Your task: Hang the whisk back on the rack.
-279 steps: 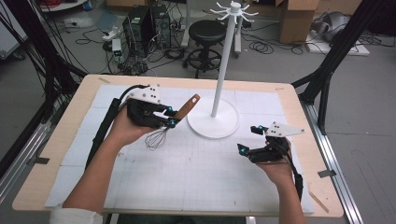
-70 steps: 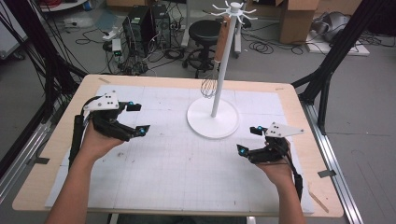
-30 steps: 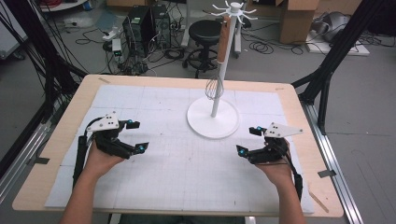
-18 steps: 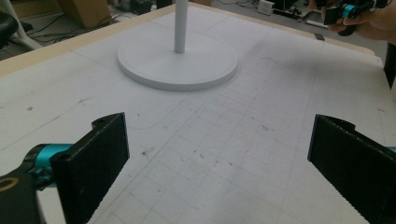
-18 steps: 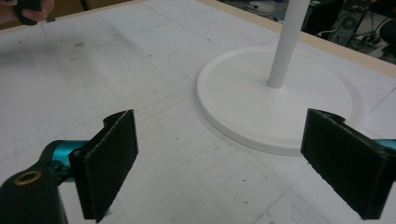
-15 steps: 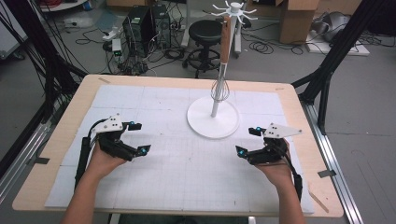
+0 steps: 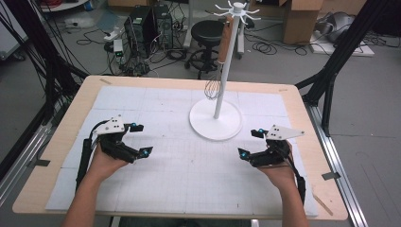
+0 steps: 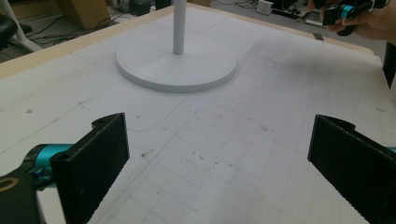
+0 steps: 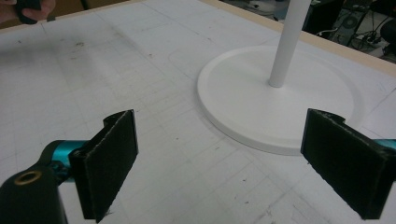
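Observation:
A whisk (image 7: pixel 215 85) with a brown wooden handle hangs from a hook at the top of the white stand (image 7: pixel 222 71), its wire head beside the pole. The stand's round base (image 7: pixel 216 124) rests on the white mat; it also appears as base (image 8: pixel 175 65) and base (image 9: pixel 280 100) in the gripper views. My left gripper (image 7: pixel 140 140) rests low over the mat's left side, jaws wide apart and empty. My right gripper (image 7: pixel 249 144) is low over the mat's right side, open and empty too.
The white gridded mat (image 7: pixel 189 179) covers a wooden table (image 7: pixel 61 142). Behind the table stand a black stool (image 7: pixel 205 30), computer gear (image 7: pixel 142 28) and floor cables. Black frame legs (image 7: pixel 331 71) rise at the right. The other hand (image 8: pixel 369 18) shows far off in the left gripper view.
The left gripper hung the whisk on the stand, let go, and drew back toward the near left of the mat. The whisk has settled against the pole. The right gripper stayed put.

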